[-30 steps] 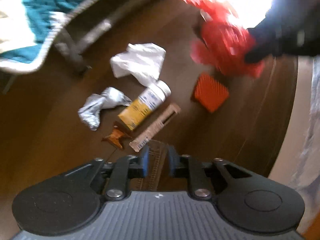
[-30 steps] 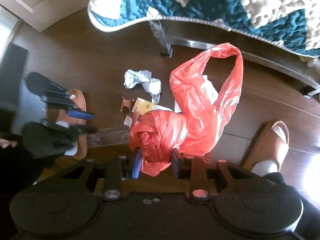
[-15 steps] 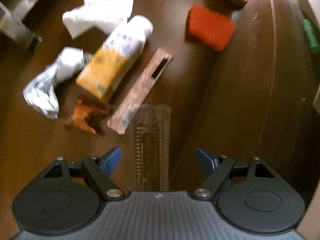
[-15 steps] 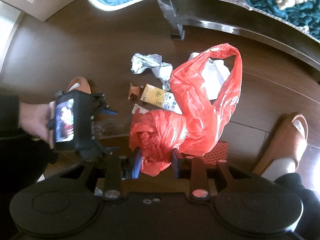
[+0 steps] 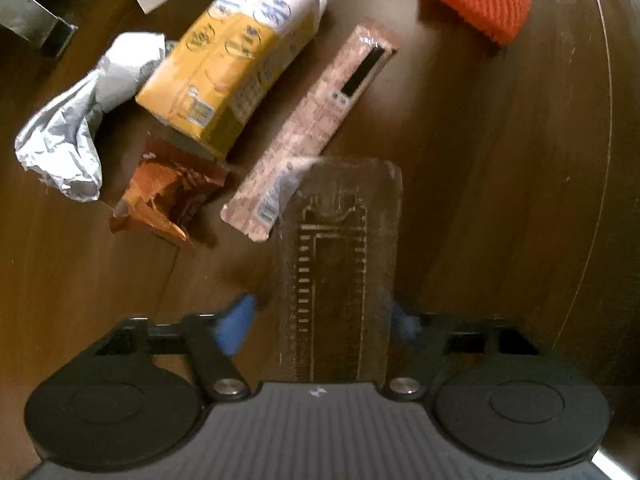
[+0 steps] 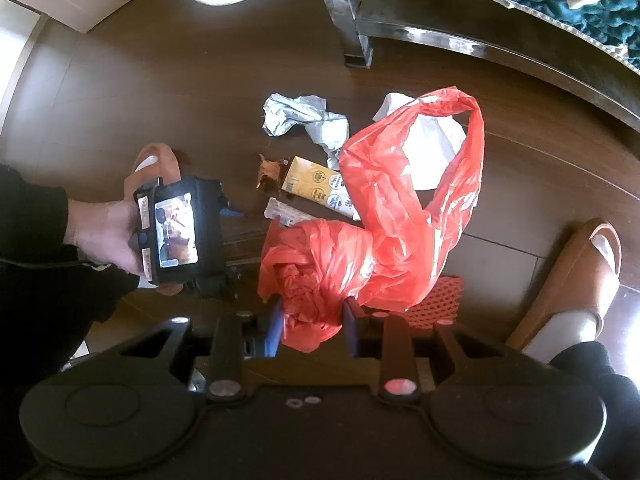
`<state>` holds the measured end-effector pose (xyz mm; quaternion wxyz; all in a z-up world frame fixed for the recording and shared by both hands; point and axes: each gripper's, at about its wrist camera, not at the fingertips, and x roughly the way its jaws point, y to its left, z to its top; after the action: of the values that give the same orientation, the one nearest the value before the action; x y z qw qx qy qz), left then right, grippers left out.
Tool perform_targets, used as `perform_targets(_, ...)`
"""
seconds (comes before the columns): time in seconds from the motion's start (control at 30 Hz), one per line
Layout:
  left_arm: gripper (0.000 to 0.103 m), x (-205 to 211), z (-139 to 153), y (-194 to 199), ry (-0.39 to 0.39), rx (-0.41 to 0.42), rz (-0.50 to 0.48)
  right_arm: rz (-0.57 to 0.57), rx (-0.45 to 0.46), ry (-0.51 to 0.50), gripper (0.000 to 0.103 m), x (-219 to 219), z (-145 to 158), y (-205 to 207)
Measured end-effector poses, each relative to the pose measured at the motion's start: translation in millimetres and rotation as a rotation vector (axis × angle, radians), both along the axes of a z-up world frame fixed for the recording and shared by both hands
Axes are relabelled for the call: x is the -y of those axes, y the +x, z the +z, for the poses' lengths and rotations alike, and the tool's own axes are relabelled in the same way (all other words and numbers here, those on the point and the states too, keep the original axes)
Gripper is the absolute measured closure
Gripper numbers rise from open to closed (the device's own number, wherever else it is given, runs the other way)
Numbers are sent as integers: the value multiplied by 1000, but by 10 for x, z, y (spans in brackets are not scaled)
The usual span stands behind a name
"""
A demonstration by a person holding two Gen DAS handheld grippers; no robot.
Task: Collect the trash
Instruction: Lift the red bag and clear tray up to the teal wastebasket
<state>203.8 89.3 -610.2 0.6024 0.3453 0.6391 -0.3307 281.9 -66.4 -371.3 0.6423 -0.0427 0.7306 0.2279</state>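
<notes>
Left wrist view: left tool [image 5: 320,318] spread wide, one blue pad on each side of a clear wrapper [image 5: 340,264] lying flat on the floor. Wrapper's long axis running straight away from the tool, near end between the pads, far end just overlapping a brown strip [image 5: 316,128]. Probably just needs a squeeze. See-through plastic with white print, bit blurry. Carton [image 5: 236,56], foil [image 5: 80,120], orange scrap [image 5: 168,200] off to the far left; red mesh [image 5: 480,0] far right.

Right wrist view: right tool [image 6: 312,326] pinching a bunched red bag [image 6: 384,216], loop handle standing up and open. Left tool [image 6: 184,236] down low at the left, so way nearer the wrapper. Bag hanging just right of the pile, so a short carry, looks like.
</notes>
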Motion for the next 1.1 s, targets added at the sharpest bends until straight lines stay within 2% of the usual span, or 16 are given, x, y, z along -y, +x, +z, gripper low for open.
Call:
perform_targets(0.07, 61, 3, 0, -11, 5, -2, 7, -1, 4, -5, 73, -6, -4, -7)
perform_targets(0.2, 62, 13, 84, -5, 10, -6, 4, -7, 15, -15, 73, -23, -13, -30)
perform_targets(0.37, 62, 82, 555, 141, -18, 24, 46, 13, 68, -5, 73, -49, 75, -33)
perform_targets(0.63, 62, 149, 1667, 384, -63, 128, 225, 2, 221, 10, 73, 18, 432, 45)
perform_targets(0.73, 62, 165, 2202, 402, -80, 208, 279, -11, 288, 31, 73, 70, 712, 35)
perform_targets(0.9, 62, 142, 3096, 527, -144, 332, 459, 11, 390, 81, 73, 132, 1272, -46)
perform_targets(1.1, 62, 228, 4036, 444, -218, 498, 576, 37, 519, 101, 73, 270, 1967, -163)
